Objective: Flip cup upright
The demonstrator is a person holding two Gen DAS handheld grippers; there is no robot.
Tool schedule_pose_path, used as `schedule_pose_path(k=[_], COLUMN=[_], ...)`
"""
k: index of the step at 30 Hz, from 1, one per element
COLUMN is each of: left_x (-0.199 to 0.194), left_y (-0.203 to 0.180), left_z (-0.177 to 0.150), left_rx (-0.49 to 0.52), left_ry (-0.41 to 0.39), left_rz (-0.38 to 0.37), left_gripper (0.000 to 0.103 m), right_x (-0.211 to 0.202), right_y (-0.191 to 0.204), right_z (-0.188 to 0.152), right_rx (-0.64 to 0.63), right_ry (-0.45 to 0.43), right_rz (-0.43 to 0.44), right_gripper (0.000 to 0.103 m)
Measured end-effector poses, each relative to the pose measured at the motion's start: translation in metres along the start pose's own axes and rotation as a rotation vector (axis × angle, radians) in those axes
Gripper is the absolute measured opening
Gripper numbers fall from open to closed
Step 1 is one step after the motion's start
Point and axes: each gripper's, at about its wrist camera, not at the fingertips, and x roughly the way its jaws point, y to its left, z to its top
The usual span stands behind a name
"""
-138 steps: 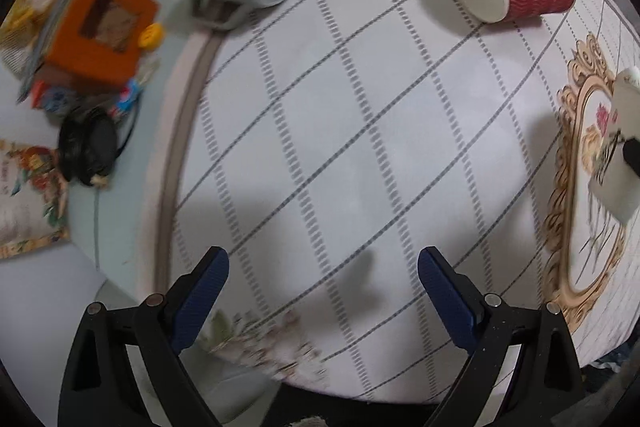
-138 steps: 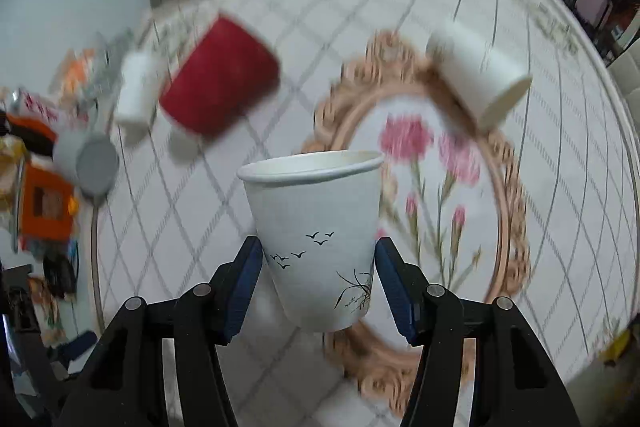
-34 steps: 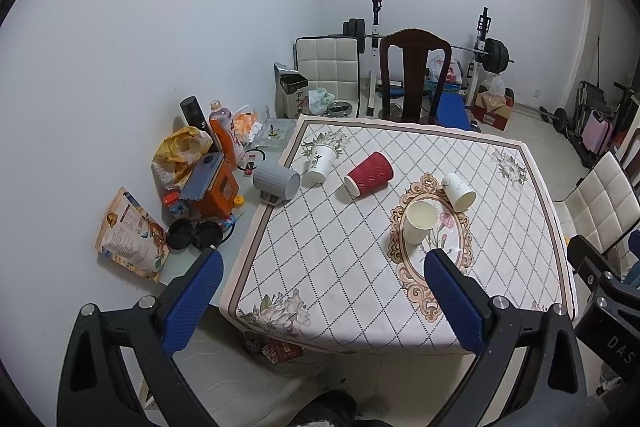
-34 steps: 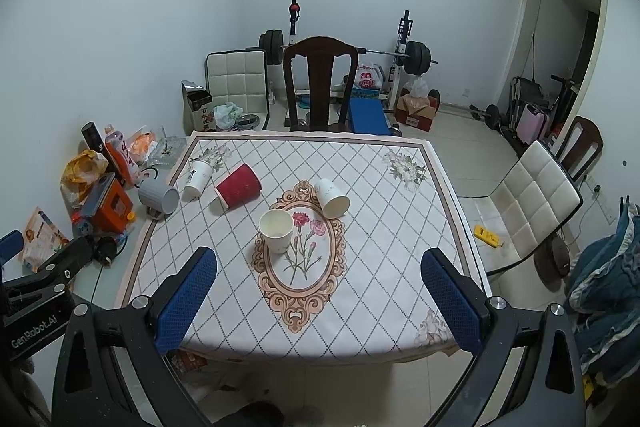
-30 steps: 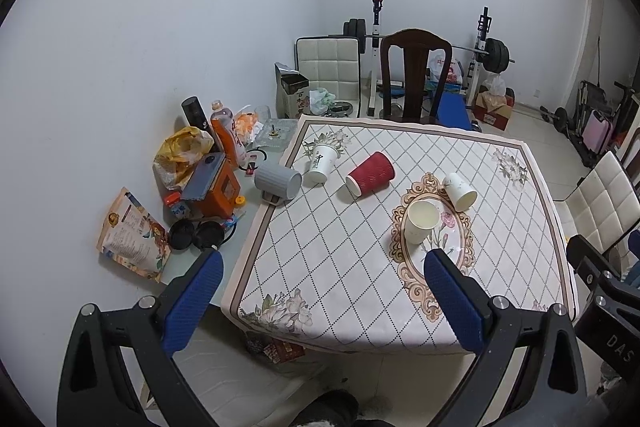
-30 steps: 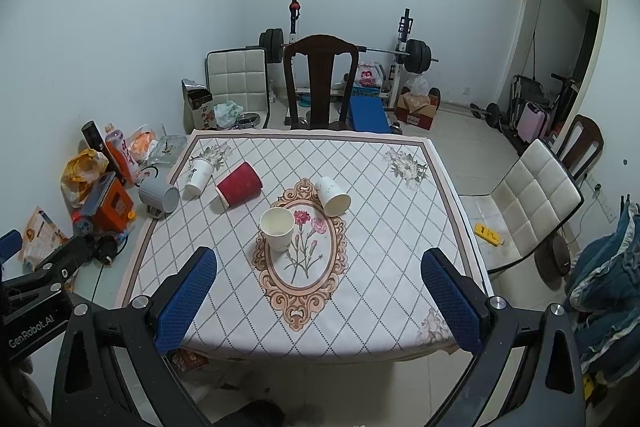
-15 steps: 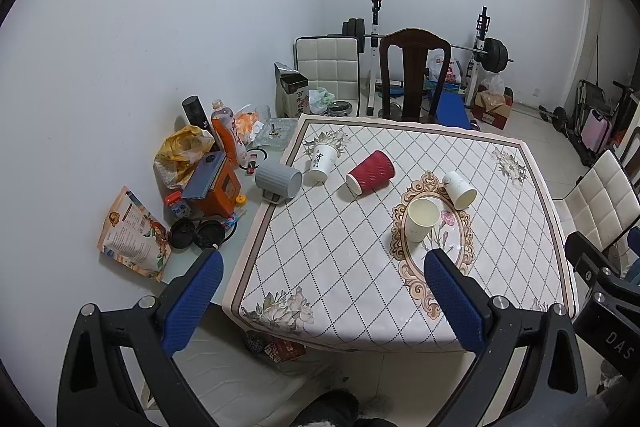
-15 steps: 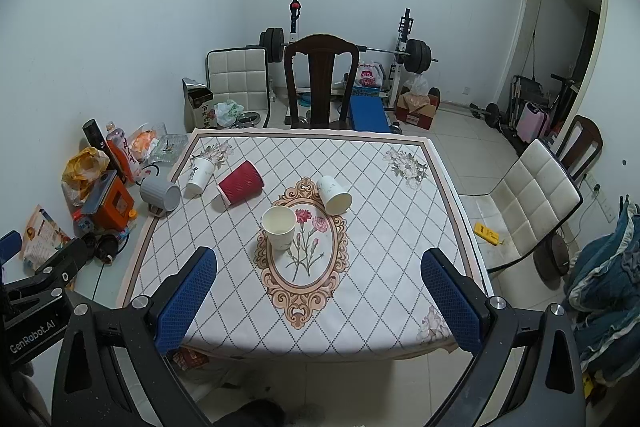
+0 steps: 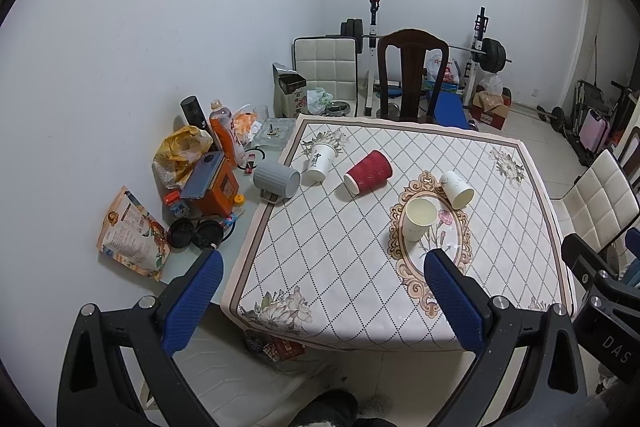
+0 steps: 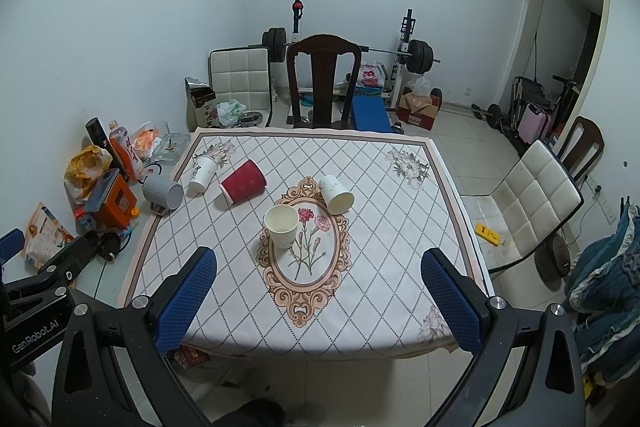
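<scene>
Item: white paper cup [image 10: 281, 225], stood upright at frame centre on the tablecloth [image 10: 360, 291]; judged light, thin-walled, crushable, best held mid-wall; my left gripper [image 9: 320, 303] and right gripper [image 10: 318, 301] hung released, empty.

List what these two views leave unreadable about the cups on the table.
- Upright cup: its bottom inside, too small in both views.
- Red cup: its inside, mouth turned away in the right wrist view and seen only edge-on in the left.
- White cup with black writing: the characters, too small.
- Gray mug: its handle, mostly under the body.
</scene>
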Motion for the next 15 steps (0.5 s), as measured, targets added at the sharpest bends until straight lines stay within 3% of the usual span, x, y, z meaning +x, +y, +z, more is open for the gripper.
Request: schedule_pose_path(k=[15], left_x=[0.0002], left_y=[-0.0001], left_z=[0.0009], left_rx=[-0.004], left_ry=[0.0], left_rz=[0.002], left_gripper=[0.103], right_x=[-0.0054], right_y=[0.0028], right_z=[-0.0031], right_rx=[0.001], right_ry=[-0.002], right_rz=[0.006], right_gripper=[0.103])
